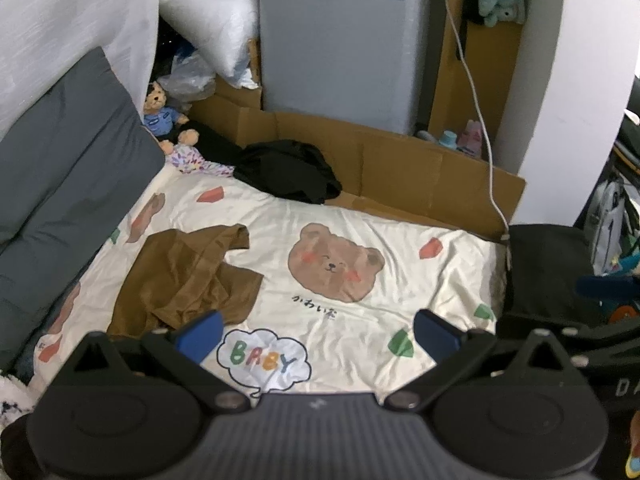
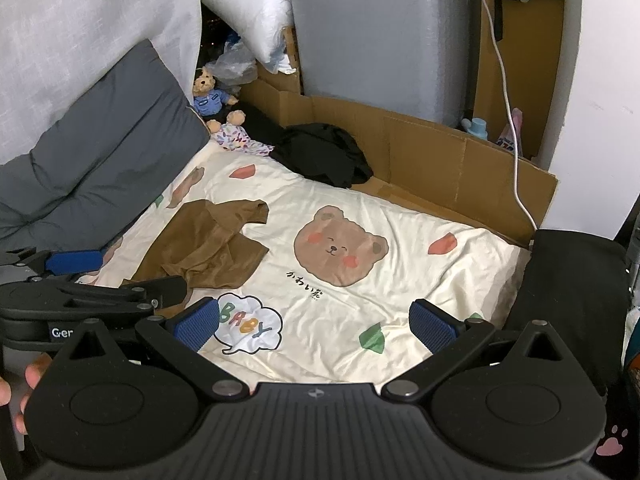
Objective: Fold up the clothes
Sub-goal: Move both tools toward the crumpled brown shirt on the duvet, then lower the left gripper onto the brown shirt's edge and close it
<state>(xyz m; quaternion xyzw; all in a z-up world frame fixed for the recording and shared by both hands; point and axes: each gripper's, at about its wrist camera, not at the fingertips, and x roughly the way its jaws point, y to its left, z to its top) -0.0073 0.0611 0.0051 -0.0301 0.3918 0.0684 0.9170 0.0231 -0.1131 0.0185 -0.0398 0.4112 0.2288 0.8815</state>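
Bed [image 1: 360, 208] with cream bear-print sheet; grey cushion [image 1: 68, 168] along the left, cardboard [image 1: 420, 168] along the far edge, grey appliance behind. I see a small teddy [image 1: 160, 110] in the far left corner. Black garment [image 1: 288, 170] heaped at the far edge. Brown shirt [image 1: 188, 276] crumpled flat on the sheet, near left. My left gripper [image 1: 318, 334] hangs over the near edge, fingers [image 1: 200, 334] spread wide, holding nothing. My right gripper [image 2: 316, 320] likewise splayed and empty, touching nothing
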